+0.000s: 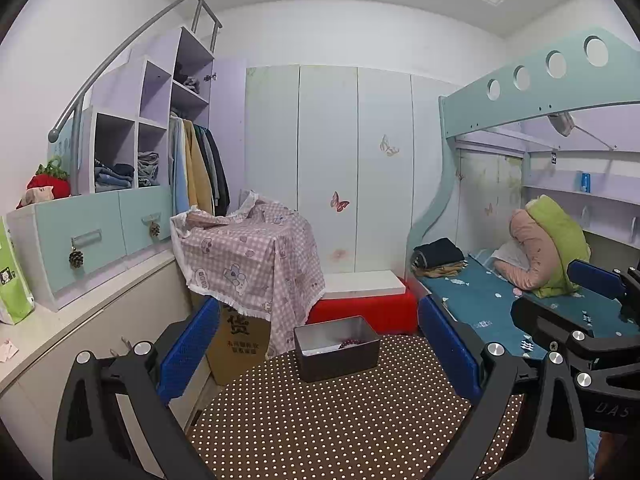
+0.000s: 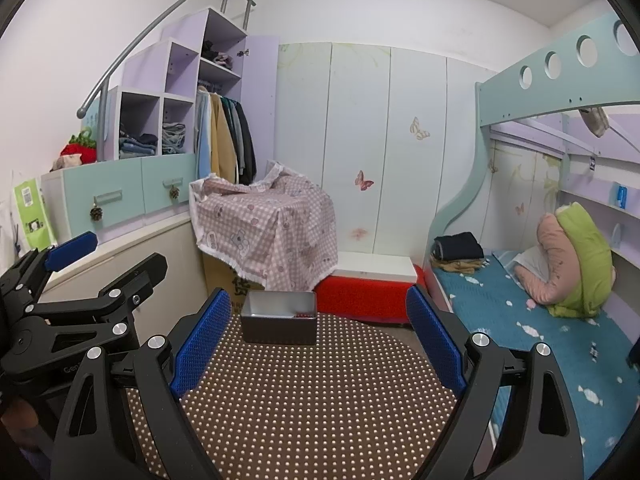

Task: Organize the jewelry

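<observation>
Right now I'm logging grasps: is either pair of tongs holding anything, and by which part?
Nothing is held. The left tongs and right tongs are both open and empty; the beads lie in the box.

Box (image 1: 337,350) at table's (image 1: 340,420) far edge, beads (image 1: 352,345) inside; bed (image 1: 500,304) right, covered carton (image 1: 252,256) behind-left.
</observation>
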Action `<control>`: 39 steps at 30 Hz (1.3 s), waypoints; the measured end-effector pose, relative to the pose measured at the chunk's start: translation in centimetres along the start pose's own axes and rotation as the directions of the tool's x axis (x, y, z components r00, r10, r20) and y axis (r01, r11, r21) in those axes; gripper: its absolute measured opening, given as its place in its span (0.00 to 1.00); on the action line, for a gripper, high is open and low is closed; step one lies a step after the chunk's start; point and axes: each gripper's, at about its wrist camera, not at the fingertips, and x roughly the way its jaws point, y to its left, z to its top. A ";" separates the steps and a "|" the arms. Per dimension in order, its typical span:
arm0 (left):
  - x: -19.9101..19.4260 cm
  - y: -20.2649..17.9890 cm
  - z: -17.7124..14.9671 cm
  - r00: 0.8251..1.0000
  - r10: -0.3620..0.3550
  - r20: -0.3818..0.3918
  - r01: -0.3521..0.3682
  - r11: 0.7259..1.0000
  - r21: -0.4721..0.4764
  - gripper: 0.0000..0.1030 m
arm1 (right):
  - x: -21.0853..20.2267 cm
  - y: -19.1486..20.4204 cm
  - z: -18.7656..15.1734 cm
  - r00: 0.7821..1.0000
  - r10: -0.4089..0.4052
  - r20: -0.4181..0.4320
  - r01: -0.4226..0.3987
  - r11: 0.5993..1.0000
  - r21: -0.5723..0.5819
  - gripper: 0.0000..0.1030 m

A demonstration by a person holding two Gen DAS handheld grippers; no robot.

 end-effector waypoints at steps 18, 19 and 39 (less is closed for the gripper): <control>0.0 0.0 -0.1 1.000 0.002 0.001 -0.002 1.000 0.003 0.93 | 0.0 -0.1 0.0 1.000 0.001 -0.002 -0.001 1.000 0.002 0.84; 0.1 0.0 -0.1 1.000 0.001 0.001 -0.001 1.000 0.004 0.93 | 0.0 -0.1 0.0 1.000 0.000 -0.001 0.000 1.000 0.001 0.84; 0.2 0.1 -0.2 1.000 0.000 0.002 0.000 1.000 0.006 0.93 | 0.0 -0.1 0.0 1.000 0.000 -0.002 0.000 1.000 0.004 0.84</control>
